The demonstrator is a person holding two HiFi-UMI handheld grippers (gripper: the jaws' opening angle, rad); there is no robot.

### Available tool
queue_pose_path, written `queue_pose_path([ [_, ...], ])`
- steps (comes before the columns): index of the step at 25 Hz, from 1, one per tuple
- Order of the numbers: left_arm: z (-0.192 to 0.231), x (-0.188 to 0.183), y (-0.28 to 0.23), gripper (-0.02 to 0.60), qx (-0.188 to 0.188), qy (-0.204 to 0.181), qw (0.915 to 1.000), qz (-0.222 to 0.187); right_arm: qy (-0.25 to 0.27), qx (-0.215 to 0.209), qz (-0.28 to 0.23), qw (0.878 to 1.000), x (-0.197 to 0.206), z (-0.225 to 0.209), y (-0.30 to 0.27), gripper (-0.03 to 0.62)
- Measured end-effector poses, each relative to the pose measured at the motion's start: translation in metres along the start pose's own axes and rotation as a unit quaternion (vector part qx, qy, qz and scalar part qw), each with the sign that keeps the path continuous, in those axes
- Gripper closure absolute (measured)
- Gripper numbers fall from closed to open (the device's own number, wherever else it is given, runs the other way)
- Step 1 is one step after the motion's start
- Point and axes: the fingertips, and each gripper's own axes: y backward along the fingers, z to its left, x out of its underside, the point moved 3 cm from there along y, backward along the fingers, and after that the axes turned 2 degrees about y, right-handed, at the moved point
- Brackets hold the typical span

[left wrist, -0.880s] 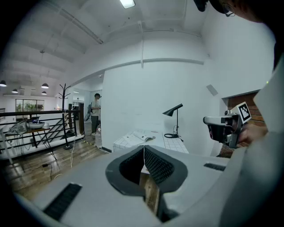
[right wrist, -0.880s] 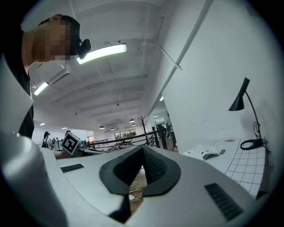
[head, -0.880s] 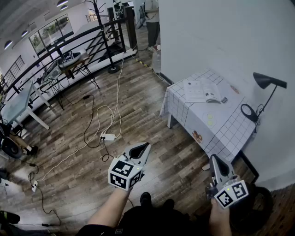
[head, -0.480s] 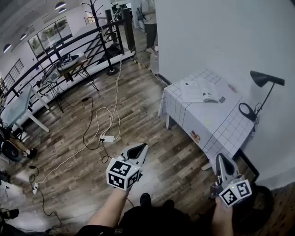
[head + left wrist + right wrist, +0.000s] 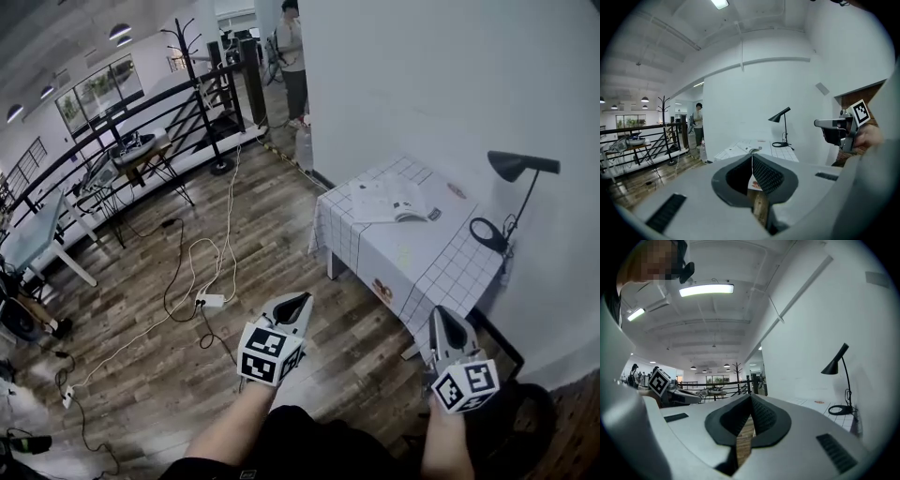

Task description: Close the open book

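Note:
The open book point(image 5: 392, 200) lies flat on the far end of a small table point(image 5: 441, 258) with a white checked cloth, against the wall. Both grippers hang over the wooden floor, well short of the table. My left gripper point(image 5: 292, 302) is shut and empty, left of the table's near corner. My right gripper point(image 5: 441, 316) is shut and empty too, just before the cloth's near edge. In the left gripper view the book point(image 5: 751, 149) shows small beyond the shut left gripper point(image 5: 752, 155), with the right gripper point(image 5: 834, 125) level at the right. The right gripper view shows its shut right gripper point(image 5: 751, 397).
A black desk lamp point(image 5: 514, 169) stands on the table's right side by the wall. White cables and a power strip point(image 5: 210, 301) trail over the floor to the left. A coat stand point(image 5: 199, 56), a black railing and a person point(image 5: 291, 56) are farther back.
In the head view the table and book have slid slightly left and up. Both grippers stay shut and low in front of the body, the left one a little further right.

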Motion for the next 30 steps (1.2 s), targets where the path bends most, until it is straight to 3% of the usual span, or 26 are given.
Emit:
queue_pose_path([
  [5,-0.007,-0.009,-0.019,0.569,-0.008,0.014,0.9998,-0.014,0.038,-0.001,-0.008,0.999,-0.006,0.004,-0.015,0.591],
  [14,0.007,-0.009,-0.062,0.569,0.005,0.025,0.9996,-0.010,0.023,0.006,0.022,0.999,0.018,-0.017,-0.045,0.589],
  [17,0.021,-0.007,-0.084,0.569,0.007,0.032,0.9994,-0.006,0.017,0.004,0.026,0.999,0.024,-0.024,-0.068,0.582],
  [19,0.033,-0.009,-0.099,0.569,0.010,0.031,0.9994,-0.007,0.009,0.002,0.031,0.999,0.028,-0.028,-0.089,0.516],
  [23,0.067,-0.009,-0.127,0.569,0.011,0.037,0.9993,-0.003,-0.009,0.006,0.048,0.999,0.040,-0.035,-0.134,0.484],
  [30,0.126,-0.014,-0.181,0.569,0.028,0.042,0.9987,0.013,-0.024,0.021,0.075,0.997,0.052,-0.049,-0.213,0.477],
])
